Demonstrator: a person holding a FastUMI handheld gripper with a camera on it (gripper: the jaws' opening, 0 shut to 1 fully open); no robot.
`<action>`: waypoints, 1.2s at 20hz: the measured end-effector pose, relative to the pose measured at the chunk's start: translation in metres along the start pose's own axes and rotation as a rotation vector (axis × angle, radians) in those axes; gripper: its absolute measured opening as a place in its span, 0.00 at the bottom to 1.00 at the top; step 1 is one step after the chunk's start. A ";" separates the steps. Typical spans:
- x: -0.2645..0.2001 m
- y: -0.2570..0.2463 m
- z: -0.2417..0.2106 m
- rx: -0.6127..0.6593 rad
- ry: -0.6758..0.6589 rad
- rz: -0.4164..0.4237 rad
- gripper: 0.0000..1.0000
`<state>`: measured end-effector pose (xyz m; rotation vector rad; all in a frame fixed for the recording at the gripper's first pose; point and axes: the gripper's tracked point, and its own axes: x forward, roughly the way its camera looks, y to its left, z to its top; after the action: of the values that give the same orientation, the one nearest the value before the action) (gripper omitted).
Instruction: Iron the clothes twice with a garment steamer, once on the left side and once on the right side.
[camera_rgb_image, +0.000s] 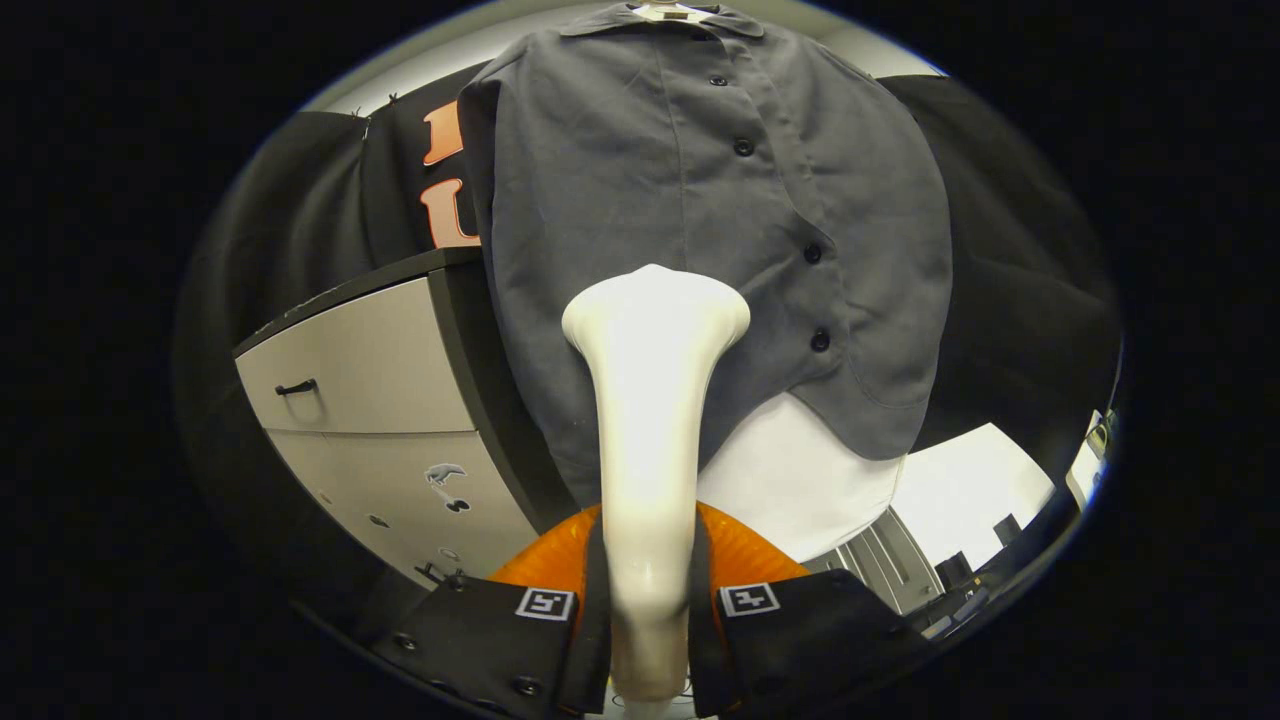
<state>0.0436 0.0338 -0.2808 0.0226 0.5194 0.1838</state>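
Grey shirt (700, 230) hangs on a hanger (672, 12) just beyond the fingers (648, 620), which are clenched on the white steamer (650, 420), head low on its left panel; judged mid first pass; next, stroke along that panel.

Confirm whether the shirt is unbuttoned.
No: the grey shirt hangs buttoned, beyond the steamer clamped in the hand-held gripper.
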 end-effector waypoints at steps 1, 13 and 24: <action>-0.006 0.000 0.004 0.012 -0.016 0.000 0.39; -0.109 -0.095 0.201 -0.026 -0.288 0.030 0.39; -0.058 -0.140 0.325 -0.043 -0.381 -0.020 0.39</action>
<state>0.1783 -0.1062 0.0204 0.0103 0.1357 0.1664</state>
